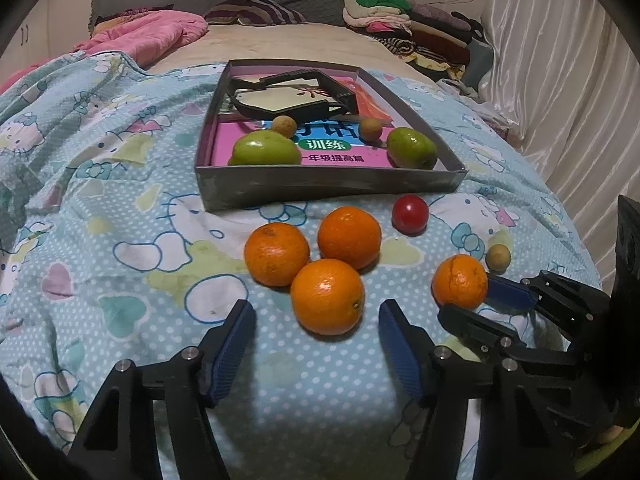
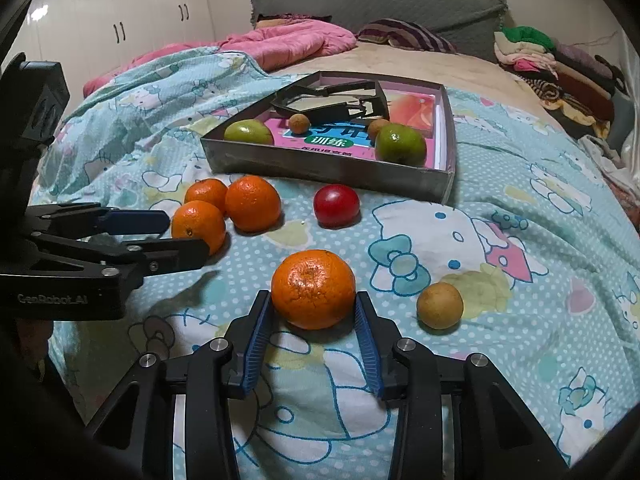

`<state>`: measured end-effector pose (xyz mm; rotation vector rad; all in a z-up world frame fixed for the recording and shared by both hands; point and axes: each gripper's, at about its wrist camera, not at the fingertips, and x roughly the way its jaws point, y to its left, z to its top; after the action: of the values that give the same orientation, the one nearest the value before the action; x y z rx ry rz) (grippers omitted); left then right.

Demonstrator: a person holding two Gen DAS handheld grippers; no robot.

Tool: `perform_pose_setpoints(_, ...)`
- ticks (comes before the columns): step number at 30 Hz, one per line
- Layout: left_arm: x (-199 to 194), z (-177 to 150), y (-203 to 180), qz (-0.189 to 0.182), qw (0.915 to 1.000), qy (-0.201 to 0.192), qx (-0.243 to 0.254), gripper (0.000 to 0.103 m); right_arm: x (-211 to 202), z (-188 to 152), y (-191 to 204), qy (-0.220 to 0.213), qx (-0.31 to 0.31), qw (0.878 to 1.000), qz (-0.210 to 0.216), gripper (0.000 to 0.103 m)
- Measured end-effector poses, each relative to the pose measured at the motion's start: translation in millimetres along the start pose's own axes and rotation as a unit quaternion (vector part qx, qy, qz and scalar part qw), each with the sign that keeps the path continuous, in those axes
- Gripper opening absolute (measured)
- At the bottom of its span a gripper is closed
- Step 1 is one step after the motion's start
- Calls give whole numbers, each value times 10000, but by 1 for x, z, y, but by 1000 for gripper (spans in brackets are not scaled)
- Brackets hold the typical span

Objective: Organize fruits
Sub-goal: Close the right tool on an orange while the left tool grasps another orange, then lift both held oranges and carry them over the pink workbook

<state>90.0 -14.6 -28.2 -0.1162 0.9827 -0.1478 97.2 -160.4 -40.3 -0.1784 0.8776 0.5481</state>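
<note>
A grey cardboard tray (image 1: 328, 188) (image 2: 320, 168) on the bed holds two green fruits (image 1: 264, 150) (image 1: 412, 148) and two small brown fruits (image 1: 285, 125) (image 1: 371, 129). In front of it lie three oranges (image 1: 327, 296) (image 2: 253, 203), a red fruit (image 1: 410, 214) (image 2: 336, 205), a small brown fruit (image 1: 498, 257) (image 2: 440, 305) and a fourth orange (image 1: 460, 281) (image 2: 313, 288). My left gripper (image 1: 316, 318) (image 2: 188, 236) is open just before the nearest of the three oranges. My right gripper (image 2: 314, 300) (image 1: 476, 300) has a pad on each side of the fourth orange, which rests on the bedsheet.
The blue patterned bedsheet (image 1: 120, 220) covers the bed. A black plastic frame (image 1: 288, 94) and a pink book (image 1: 340, 152) lie in the tray. A pink quilt (image 2: 288, 40) and folded clothes (image 2: 560, 68) lie behind. A curtain (image 1: 560, 80) hangs at the right.
</note>
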Motion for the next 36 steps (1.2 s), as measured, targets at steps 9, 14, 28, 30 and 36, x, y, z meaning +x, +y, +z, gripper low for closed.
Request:
perform_pose_setpoints(9,14,6,-2,-27,10000,42,-10,39,-1,0,0,-32,35,10000,31,42)
perform_pose_setpoints(14,9,5,3,-192,9998,56,-65,39,-3,0,-2,-66,84,9999,69,42)
perform_pose_setpoints(28,-19,15,13,-216,9995,-179,-122,39,-19,5,-10,-320,261,9991,95,42)
perform_pose_setpoints(30,-21,20,12,-220,9995,-223,-100,39,-21,7,-12,-365,271,9989,78,42)
perform_pose_setpoints(36,-18,36,9,-260,9993,-246,-90,39,-29,18,-21,-522,341,9980,44,42)
